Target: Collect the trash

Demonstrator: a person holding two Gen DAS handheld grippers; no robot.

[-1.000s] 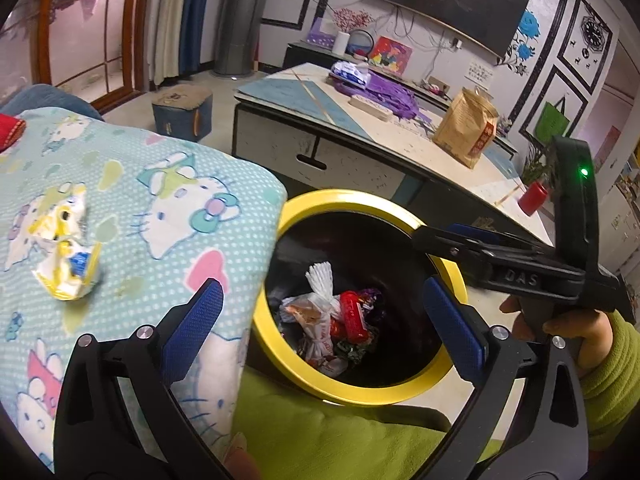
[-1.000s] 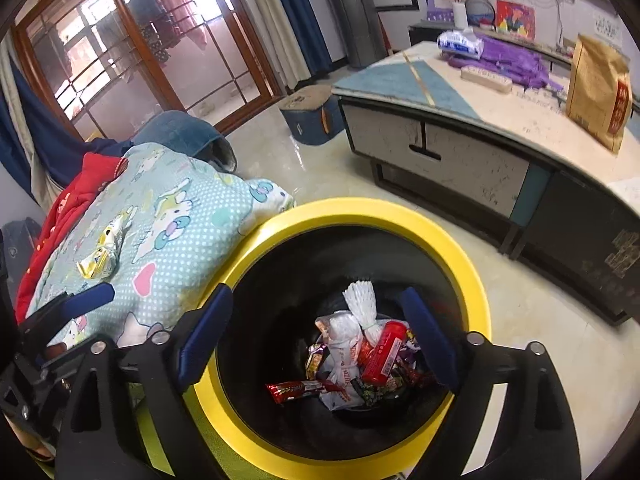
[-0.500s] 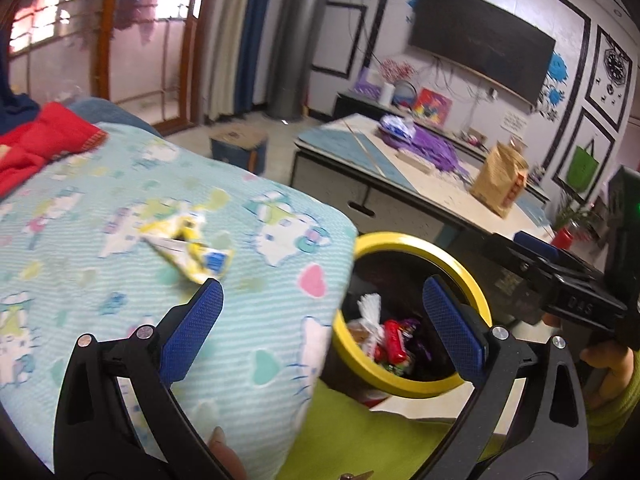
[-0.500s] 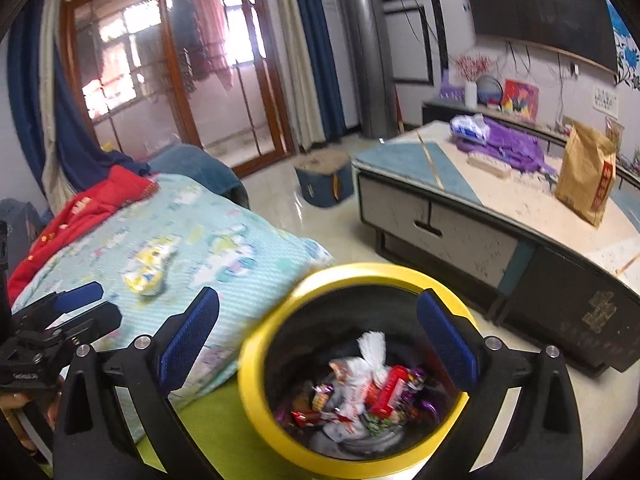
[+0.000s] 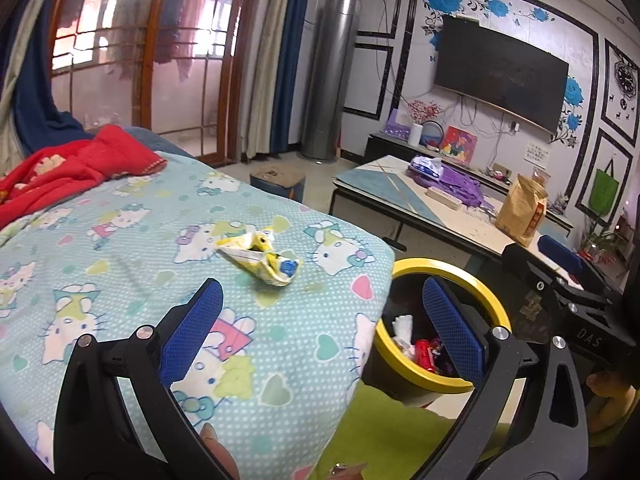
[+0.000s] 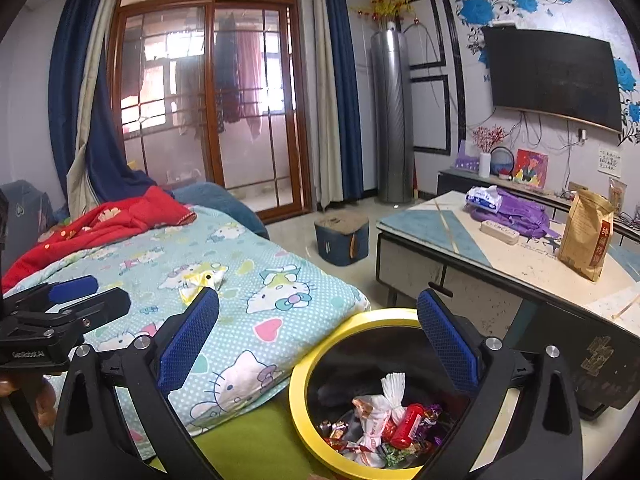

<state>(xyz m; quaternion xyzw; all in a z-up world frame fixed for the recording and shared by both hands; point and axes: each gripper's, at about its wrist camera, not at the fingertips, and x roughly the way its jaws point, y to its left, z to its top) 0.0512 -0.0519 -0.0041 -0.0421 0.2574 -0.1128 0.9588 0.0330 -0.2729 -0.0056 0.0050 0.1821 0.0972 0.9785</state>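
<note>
A crumpled yellow and white wrapper (image 5: 262,256) lies on the Hello Kitty blanket (image 5: 120,264); it also shows in the right wrist view (image 6: 202,282). A black bin with a yellow rim (image 5: 494,308) stands beside the blanket's edge and holds wrappers and a red tube (image 6: 406,424). My left gripper (image 5: 320,320) is open and empty, above the blanket, short of the wrapper. My right gripper (image 6: 316,332) is open and empty, above the bin (image 6: 298,400).
A red garment (image 5: 68,168) lies at the blanket's far end. A low table (image 6: 532,264) with a brown paper bag (image 6: 586,232) and purple cloth stands right of the bin. A small blue stool (image 6: 342,240) sits on the floor. Green fabric (image 5: 388,436) is below both grippers.
Both grippers have risen and pulled back from the bin. The left one has swung left over the blanket, so the wrapper now lies ahead of it. Both stay open.
</note>
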